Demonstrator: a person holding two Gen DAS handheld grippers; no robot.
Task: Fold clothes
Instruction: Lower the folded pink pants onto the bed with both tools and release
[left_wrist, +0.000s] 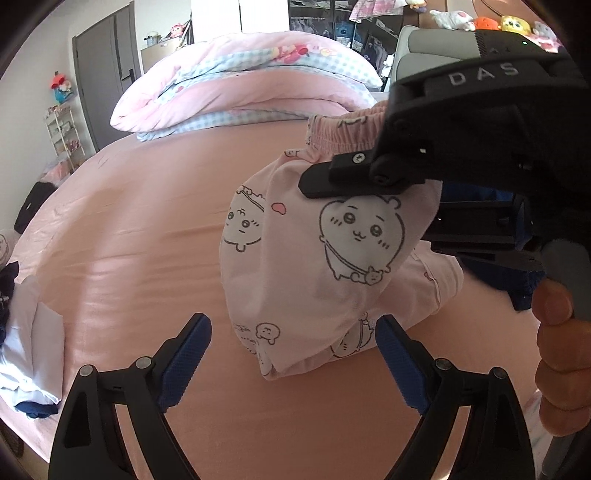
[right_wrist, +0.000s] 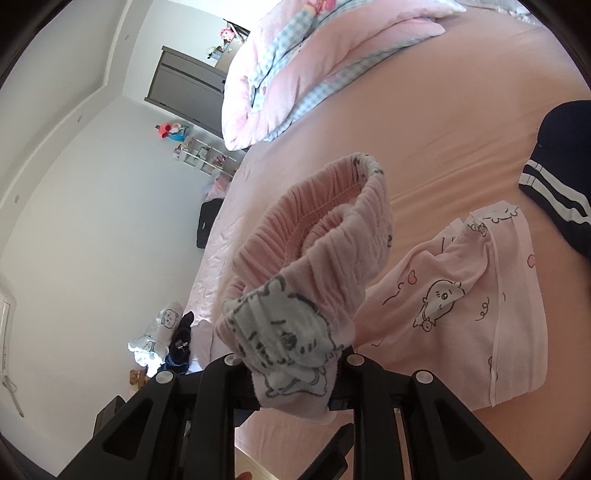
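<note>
Pale pink pyjama bottoms (left_wrist: 314, 258) printed with cartoon animals hang above the pink bed sheet (left_wrist: 147, 240). My right gripper (left_wrist: 332, 181) comes in from the upper right and is shut on them just below the gathered waistband. In the right wrist view the waistband (right_wrist: 314, 240) bunches up out of my right gripper (right_wrist: 291, 354) and hides its fingertips. The rest of the garment (right_wrist: 461, 302) trails onto the sheet. My left gripper (left_wrist: 293, 321) is open, its blue pads (left_wrist: 188, 354) on either side of the hanging lower end without touching it.
A folded pink and blue-check duvet (left_wrist: 240, 85) lies at the head of the bed. Loose white and navy clothes (left_wrist: 26, 332) sit at the left edge. A navy garment with white stripes (right_wrist: 554, 184) lies to the right. A person's hand (left_wrist: 561, 350) holds the right gripper's handle.
</note>
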